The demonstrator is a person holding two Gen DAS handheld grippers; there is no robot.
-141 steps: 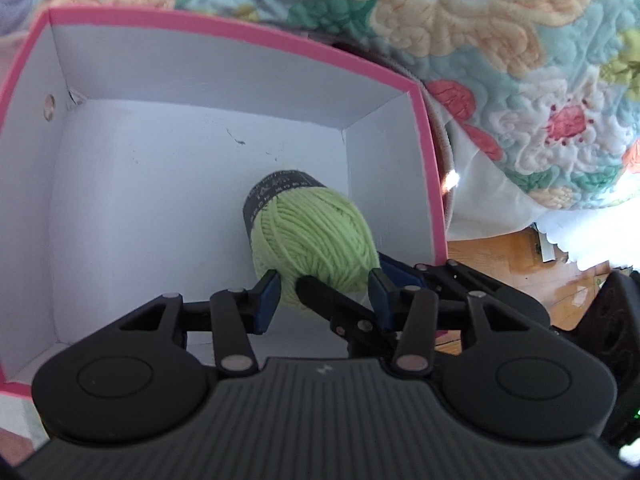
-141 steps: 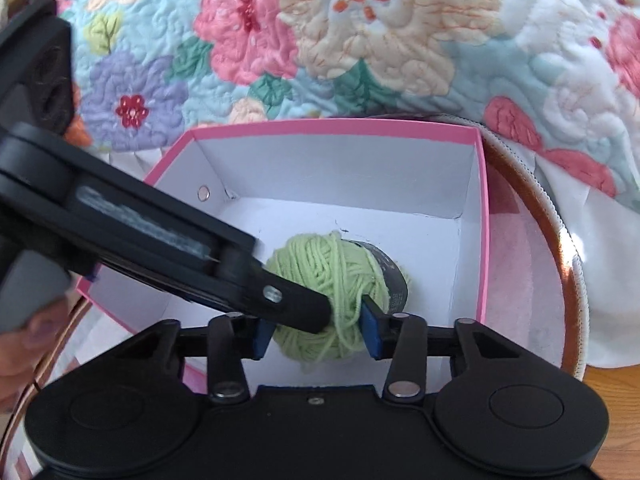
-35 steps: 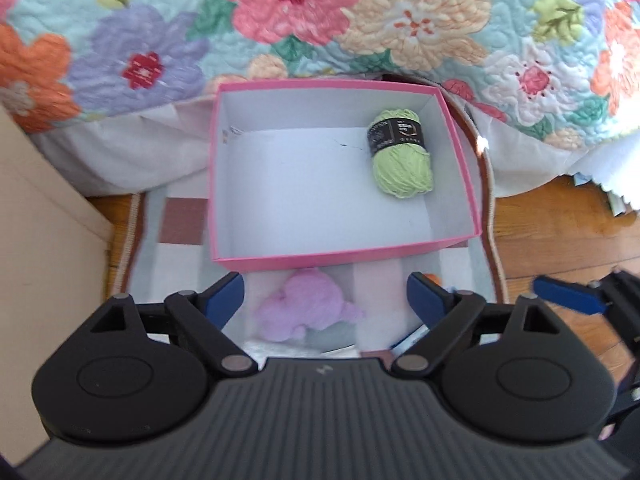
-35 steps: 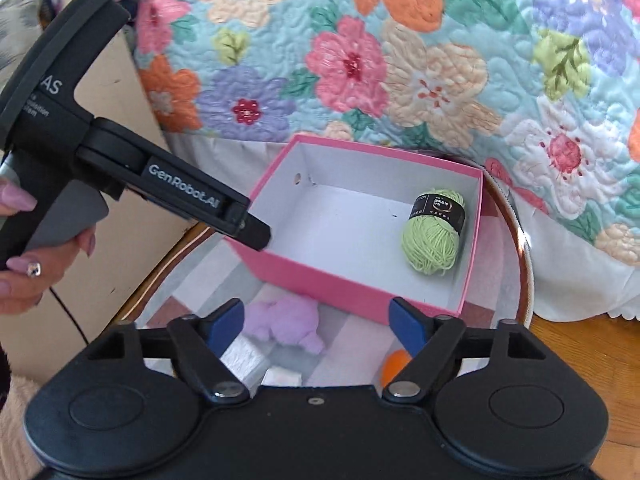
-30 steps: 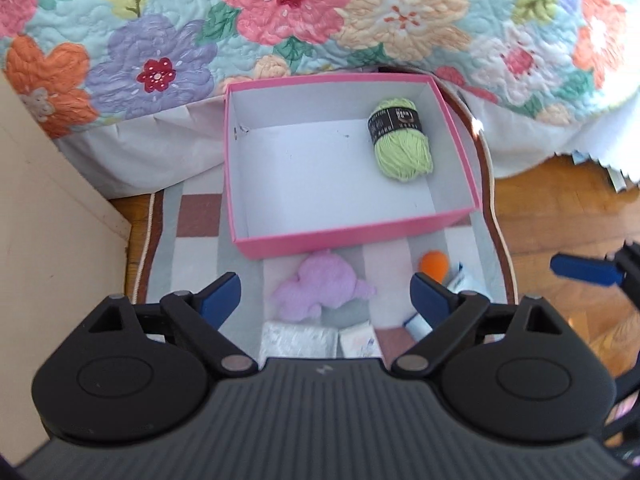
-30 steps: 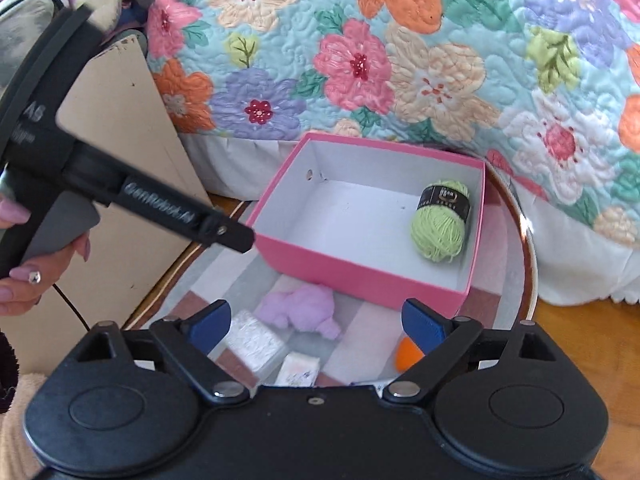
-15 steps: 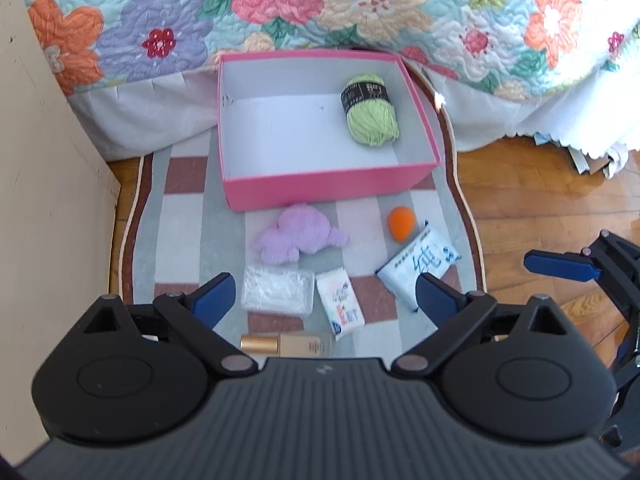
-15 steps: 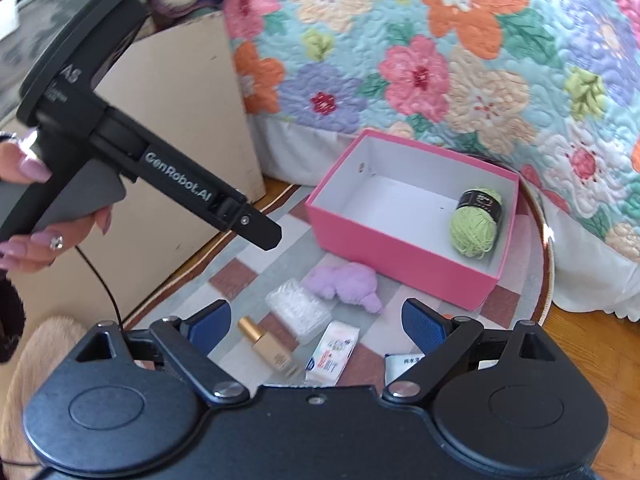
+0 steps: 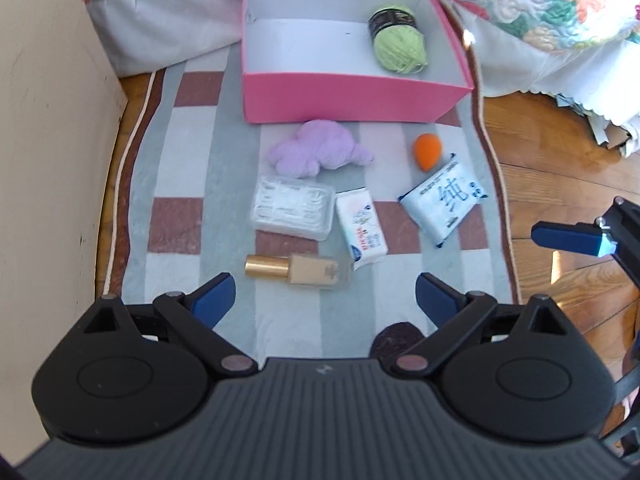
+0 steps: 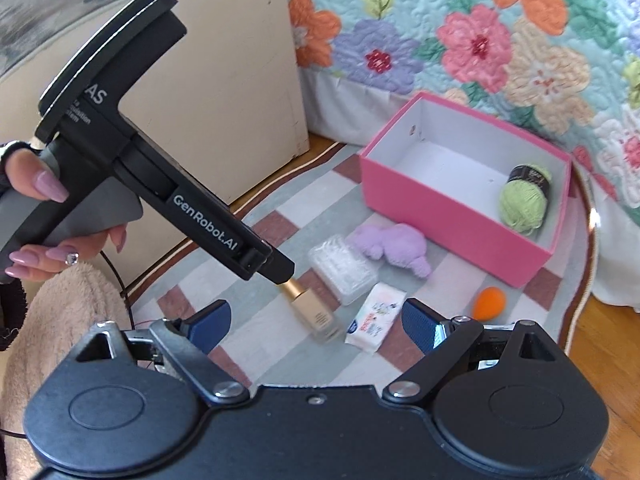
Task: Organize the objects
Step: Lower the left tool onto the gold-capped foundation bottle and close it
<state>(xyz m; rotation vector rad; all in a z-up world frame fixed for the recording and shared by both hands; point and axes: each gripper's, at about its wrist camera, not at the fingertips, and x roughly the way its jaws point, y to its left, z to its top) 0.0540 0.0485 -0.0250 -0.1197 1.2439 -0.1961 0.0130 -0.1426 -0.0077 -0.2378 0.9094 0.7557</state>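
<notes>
1. Change: both grippers now stand back from the pink box (image 9: 352, 96), which a moment ago filled the view. The green yarn ball (image 9: 398, 46) lies inside it, at the far right corner. One item stowed; the rest are still out.
2. Left gripper (image 9: 322, 298): jaws wide apart, nothing between them. Right gripper (image 10: 316, 320): likewise spread and empty.
3. Ahead of the left gripper, on the striped rug (image 9: 184, 152), left to right: gold-capped bottle (image 9: 300, 270) nearest, lying flat; clear plastic case (image 9: 292, 210) beyond it; small tissue pack (image 9: 362, 228) touching the case's right end; purple plush (image 9: 318, 148) just before the box; orange sponge (image 9: 427, 150); blue-white packet (image 9: 444, 198).
4. Judgement: the bottle is the likely next pick.
5. Obstacles: the bottle's base sits just beside the tissue pack, so little room there. A beige panel (image 9: 48, 120) lies well left of the left gripper, clear of the path to the box.
</notes>
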